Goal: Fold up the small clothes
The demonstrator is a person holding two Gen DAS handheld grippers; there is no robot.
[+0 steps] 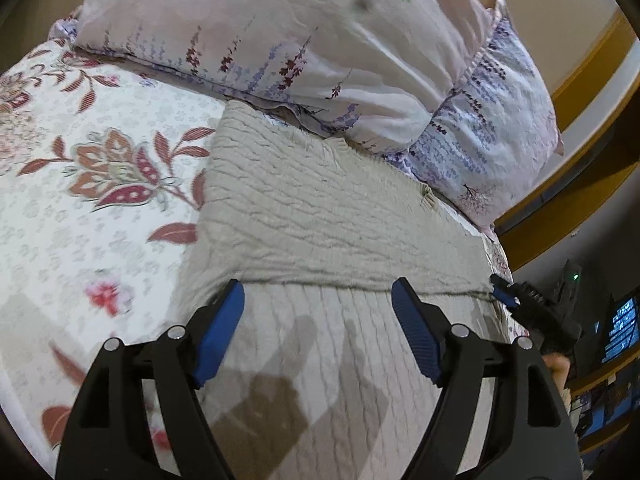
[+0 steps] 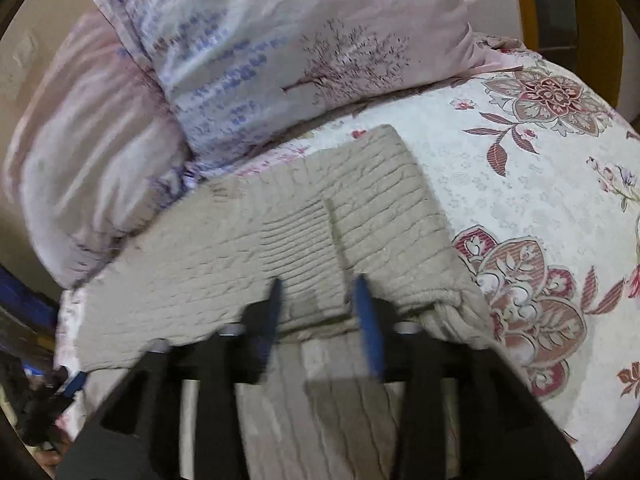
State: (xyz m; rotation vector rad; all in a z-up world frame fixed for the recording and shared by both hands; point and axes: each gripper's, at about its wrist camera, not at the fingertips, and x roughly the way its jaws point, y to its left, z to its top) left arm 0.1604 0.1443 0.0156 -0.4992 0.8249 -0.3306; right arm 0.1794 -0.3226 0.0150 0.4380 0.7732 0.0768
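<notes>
Blue-padded fingers [image 1: 416, 344] of the left gripper [image 1: 318, 292] fill the near edge of the left wrist view, spread wide with nothing between them, hovering over the knit. Looks like a release pose: the fold is laid, and the tool stands clear so it won't drag the fabric.

Beige knitted sweater [image 1: 320, 208] lies flat on the flowered bedspread [image 1: 92, 184], its far edge close against the pillows [image 1: 280, 40]. One part is folded across the body, leaving a straight edge running side to side just beyond the left fingertips. From the right wrist view a second seam runs away from the camera, so one panel overlaps another.

Right gripper [image 2: 318, 292] sits low over the near hem, fingers partly apart. The picture is motion-smeared here; I see no cloth pinched between the pads, though contact with the knit beneath I cannot rule out. A rolled, bunched corner [image 2: 448, 312] lies just right of it. Probably the cuff or hem that needs tucking.

Both tools flank the garment at the bed's near side, which suits a two-handed lift of the near edge toward the pillows. Judged roughly midway: sides in, final fold not yet made.
</notes>
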